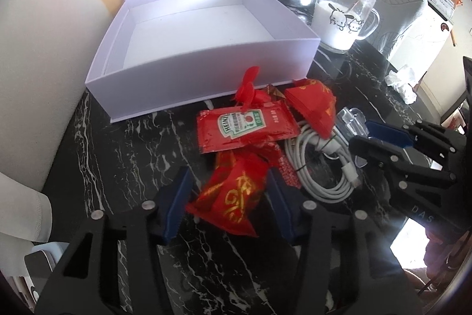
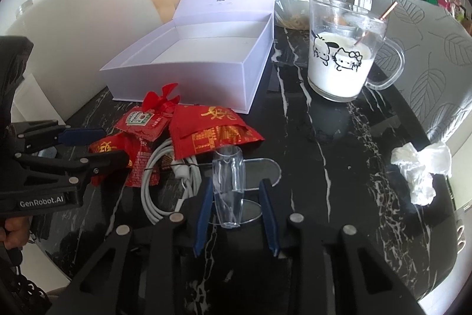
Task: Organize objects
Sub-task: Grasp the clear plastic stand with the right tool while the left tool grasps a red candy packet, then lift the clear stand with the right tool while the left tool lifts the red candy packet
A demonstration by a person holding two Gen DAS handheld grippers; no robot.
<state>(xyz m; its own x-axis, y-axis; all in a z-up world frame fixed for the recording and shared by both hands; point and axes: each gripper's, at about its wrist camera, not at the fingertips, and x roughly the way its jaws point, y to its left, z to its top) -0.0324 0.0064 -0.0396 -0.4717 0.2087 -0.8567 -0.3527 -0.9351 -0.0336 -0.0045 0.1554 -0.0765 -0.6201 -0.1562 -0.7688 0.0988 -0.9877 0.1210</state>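
Left gripper [image 1: 227, 197] spread wide around a red snack packet [image 1: 233, 194] just before the white box [image 1: 206, 49], not yet pinching. Right gripper [image 2: 236, 211] likewise unclenched astride a clear plastic piece [image 2: 228, 185] (further from the box). Best squeezed at mid-body, then lifted over the box wall.

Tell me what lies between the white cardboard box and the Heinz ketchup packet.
A small red plastic fan lies there, its blades overlapping the box's front wall, seen in both views.
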